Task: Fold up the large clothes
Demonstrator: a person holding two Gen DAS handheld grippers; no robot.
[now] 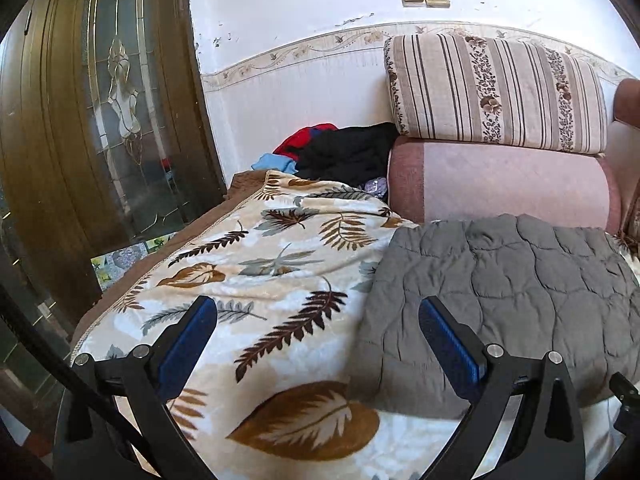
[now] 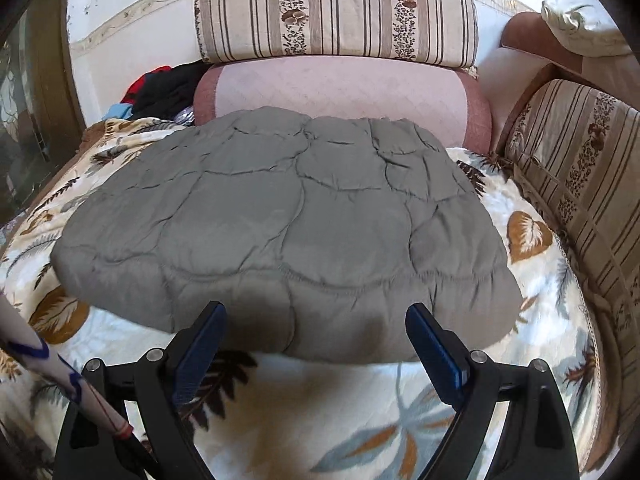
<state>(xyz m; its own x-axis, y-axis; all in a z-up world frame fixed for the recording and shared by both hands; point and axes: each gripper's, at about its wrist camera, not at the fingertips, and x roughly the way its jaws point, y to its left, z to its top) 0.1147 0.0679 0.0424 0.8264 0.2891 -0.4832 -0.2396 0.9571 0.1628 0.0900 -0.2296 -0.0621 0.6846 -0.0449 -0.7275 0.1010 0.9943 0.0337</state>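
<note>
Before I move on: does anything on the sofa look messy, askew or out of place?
The grey quilted garment lies folded and flat on the leaf-print blanket. The one untidy spot is the heap of black, red and blue clothes bunched against the wall, left of the pink cushion.

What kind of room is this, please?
Probably a living room at home: a sofa with striped cushions, a leaf-print blanket over the seat, and a glass-panelled wooden door.

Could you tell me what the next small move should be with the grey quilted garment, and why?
Probably back both grippers away: the grey quilted garment already lies as a compact folded pad on the leaf-patterned blanket, and the left gripper and right gripper have open, empty jaws.
</note>
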